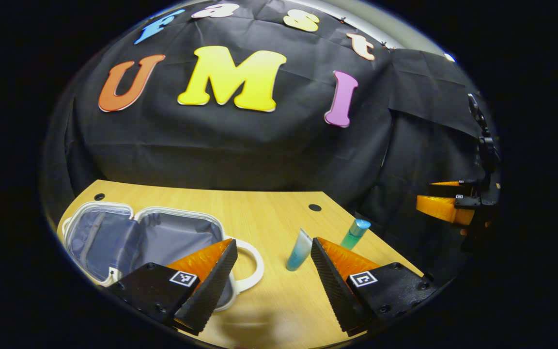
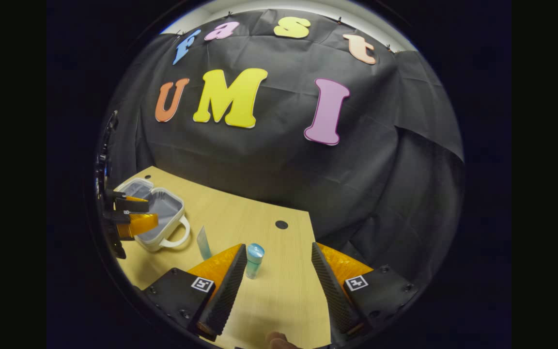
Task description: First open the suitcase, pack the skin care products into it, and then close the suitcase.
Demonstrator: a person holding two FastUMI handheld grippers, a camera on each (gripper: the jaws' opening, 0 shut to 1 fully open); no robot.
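Left gripper (image 1: 273, 281): fingers spread wide, nothing between them, hovering over the tabletop (image 1: 259, 213). A tube (image 1: 299, 250) stands just past the gap at 12 o'clock, close to the right-hand finger. A bottle (image 1: 355, 233) with a blue cap stands behind that finger at 1 o'clock, near the tabletop edge. The suitcase (image 1: 138, 237) lies open at 10 o'clock, grey lining exposed, white handle (image 1: 252, 264) toward the fingers; the left-hand finger overlaps its near corner in the left gripper view.

Right gripper (image 2: 279, 278): fingers spread wide, empty. In the right gripper view the bottle (image 2: 254, 260) stands upright just beside the left-hand finger at 11 o'clock; contact cannot be determined. The tube (image 2: 204, 243) stands farther out at 10 o'clock, and the suitcase (image 2: 155, 218) beyond it, with the left gripper (image 2: 131, 215) above it.
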